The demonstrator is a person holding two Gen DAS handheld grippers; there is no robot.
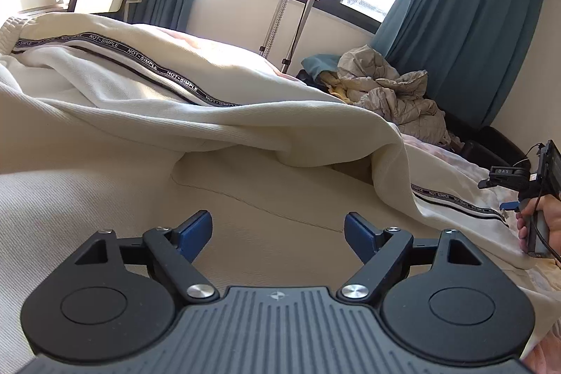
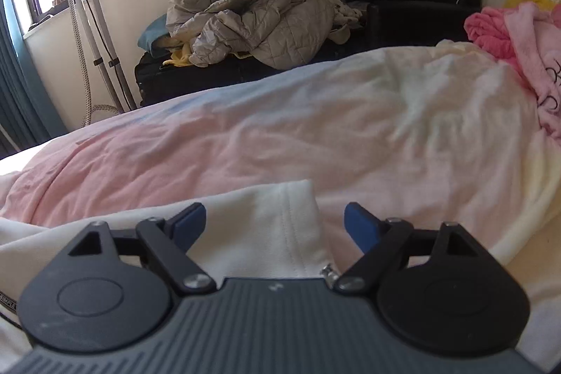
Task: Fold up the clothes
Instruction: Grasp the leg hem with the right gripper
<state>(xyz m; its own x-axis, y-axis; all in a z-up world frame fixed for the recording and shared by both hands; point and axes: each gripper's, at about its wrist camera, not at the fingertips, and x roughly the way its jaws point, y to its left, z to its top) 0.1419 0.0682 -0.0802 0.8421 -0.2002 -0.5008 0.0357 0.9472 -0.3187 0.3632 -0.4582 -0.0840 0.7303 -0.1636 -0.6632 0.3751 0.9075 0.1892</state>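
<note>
A cream garment (image 1: 147, 93) with a black printed stripe lies spread over a bed (image 2: 245, 142) covered in a pale pink sheet; its near part lies flat, while a loose fold of it bulges up across the middle of the left wrist view.

The left gripper (image 1: 278, 230) hovers low over the flat cream cloth, its blue pads spread wide with nothing between them; it holds nothing. At the far right of that view a hand (image 1: 540, 223) grips the handle of the other tool, near the striped edge of the garment.

The right gripper (image 2: 275, 221) also stands wide open; a narrow end of the cream garment, seemingly a cuff or hem with a stitched seam, lies on the sheet between and just beyond its pads, which do not press on it.

A heap of grey quilted bedding (image 2: 252, 20) sits beyond the bed, and pink clothes (image 2: 515, 34) lie at its far right.

Judging by this, one fold looks just laid and both tools are free; the next move probably calls for choosing new edges of the garment, lowering the pads onto a single layer, and pinching without dragging the sheet beneath.
</note>
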